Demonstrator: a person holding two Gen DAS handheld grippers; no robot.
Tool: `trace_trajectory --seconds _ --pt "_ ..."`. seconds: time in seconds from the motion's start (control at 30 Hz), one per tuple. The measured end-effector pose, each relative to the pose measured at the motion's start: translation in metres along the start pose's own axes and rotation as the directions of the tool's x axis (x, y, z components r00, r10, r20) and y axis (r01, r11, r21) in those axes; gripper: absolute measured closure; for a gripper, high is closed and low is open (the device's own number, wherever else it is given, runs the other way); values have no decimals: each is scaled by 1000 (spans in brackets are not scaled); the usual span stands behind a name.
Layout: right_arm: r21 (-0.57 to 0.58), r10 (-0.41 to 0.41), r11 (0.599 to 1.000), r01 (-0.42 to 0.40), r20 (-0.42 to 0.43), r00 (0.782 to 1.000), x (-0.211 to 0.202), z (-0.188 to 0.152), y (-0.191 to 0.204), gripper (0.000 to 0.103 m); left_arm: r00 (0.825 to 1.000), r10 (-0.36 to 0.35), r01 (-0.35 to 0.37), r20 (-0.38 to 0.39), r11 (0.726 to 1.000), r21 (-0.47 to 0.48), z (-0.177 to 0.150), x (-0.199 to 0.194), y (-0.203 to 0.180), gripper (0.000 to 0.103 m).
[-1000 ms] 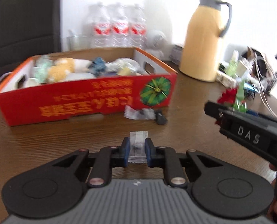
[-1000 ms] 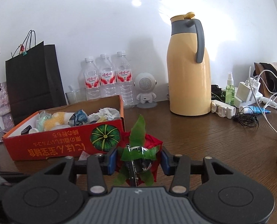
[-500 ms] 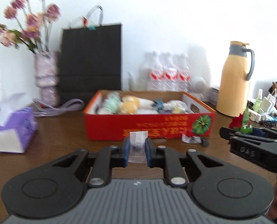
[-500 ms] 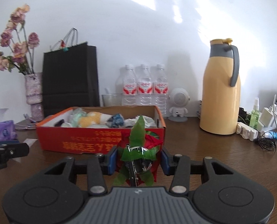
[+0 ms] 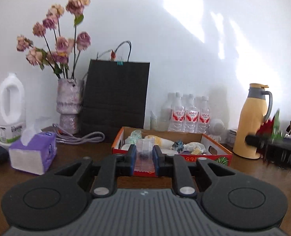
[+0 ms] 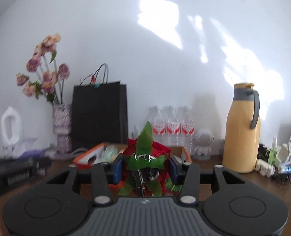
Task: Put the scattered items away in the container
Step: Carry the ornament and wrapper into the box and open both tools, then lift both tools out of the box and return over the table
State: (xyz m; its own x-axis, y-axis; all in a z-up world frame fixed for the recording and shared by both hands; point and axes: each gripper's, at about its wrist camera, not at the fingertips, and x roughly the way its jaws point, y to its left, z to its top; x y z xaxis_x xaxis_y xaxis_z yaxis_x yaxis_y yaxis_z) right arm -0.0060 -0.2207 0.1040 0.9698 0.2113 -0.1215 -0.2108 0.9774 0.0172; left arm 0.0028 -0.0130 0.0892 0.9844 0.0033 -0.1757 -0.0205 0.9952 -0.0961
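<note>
Brown tabletop [image 5: 70, 153] lies under both tools. Your left gripper [image 5: 144, 158] pinches a clear plastic packet [image 5: 144, 153]; your right gripper [image 6: 146, 167] clamps a red artificial flower [image 6: 145, 151]. At 12 o'clock beyond each sits the red cardboard box [image 5: 214, 154], already holding several items.

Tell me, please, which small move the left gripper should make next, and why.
Probably carry the left gripper a little forward, over the red box, before opening. Its jaws are shut on a clear packet, and the box lies just ahead with its near wall not yet passed. The right gripper, shut on the red flower, is also short of the box.
</note>
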Motion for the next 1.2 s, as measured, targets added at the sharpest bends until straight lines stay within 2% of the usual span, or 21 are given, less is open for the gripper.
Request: trace_trajectory --seconds 0.07,0.17,0.23,0.27,0.3,0.33,0.43,0.5,0.57,0.6,0.63,0.67,0.7,0.73,0.8,0.93,1.03,1.1,1.17,1.2 --pt "7 -6 1000 6 -3 1000 28 18 -9 59 1000 -17 17 -14 1000 -5 15 28 2 84" --pt "41 21 999 -17 -98 995 90 50 -28 59 995 -37 38 -89 999 10 47 85 4 84" --pt "67 65 996 -51 -235 970 141 67 -40 59 980 -76 73 -186 997 -19 65 129 8 84" --pt "84 87 994 -65 -297 951 166 72 -46 60 963 -114 105 -244 993 -49 70 152 11 84" --pt "92 98 993 -69 -363 927 190 75 -51 60 945 -136 119 -298 990 -76 72 174 14 84" --pt "83 106 994 -77 -443 890 215 76 -53 61 925 -139 117 -353 990 -82 73 195 15 84" --pt "68 118 993 -97 -631 767 277 65 -59 61 870 -126 102 -476 992 -75 67 246 16 84" --pt "42 89 996 -83 -705 704 305 48 -57 60 824 -152 119 -545 988 -95 60 273 17 84" --pt "46 91 995 -88 -777 623 330 33 -58 60 781 -174 126 -600 985 -122 51 293 19 79" --pt "56 101 994 -96 -810 578 341 26 -57 60 770 -165 120 -616 986 -114 47 298 20 78" --pt "65 110 993 -102 -835 538 350 18 -55 59 769 -156 118 -620 988 -102 46 301 18 70" --pt "68 112 992 -104 -853 510 356 13 -54 56 772 -158 127 -616 987 -94 46 302 17 56" --pt "58 105 992 -109 -863 494 358 10 -53 49 779 -161 136 -606 987 -88 46 302 18 51" --pt "41 89 993 -107 -862 498 358 11 -52 47 787 -162 142 -595 987 -80 48 300 17 49" --pt "32 80 994 -100 -851 519 359 18 -52 37 790 -152 141 -594 988 -66 53 301 17 43" --pt "73 107 994 -84 -834 541 359 39 -57 33 783 -89 79 -615 996 -43 66 304 16 14" --pt "74 98 995 -65 -811 577 354 56 -57 29 795 -50 41 -605 999 -29 78 296 15 2" --pt "90 111 994 -66 -798 592 350 62 -58 27 798 -25 24 -602 1000 -10 82 290 14 0" --pt "86 113 994 -72 -794 598 344 67 -55 26 801 12 2 -598 1000 23 86 282 12 0" --pt "79 106 994 -72 -787 608 340 68 -53 26 814 30 -13 -581 999 33 87 276 10 0"
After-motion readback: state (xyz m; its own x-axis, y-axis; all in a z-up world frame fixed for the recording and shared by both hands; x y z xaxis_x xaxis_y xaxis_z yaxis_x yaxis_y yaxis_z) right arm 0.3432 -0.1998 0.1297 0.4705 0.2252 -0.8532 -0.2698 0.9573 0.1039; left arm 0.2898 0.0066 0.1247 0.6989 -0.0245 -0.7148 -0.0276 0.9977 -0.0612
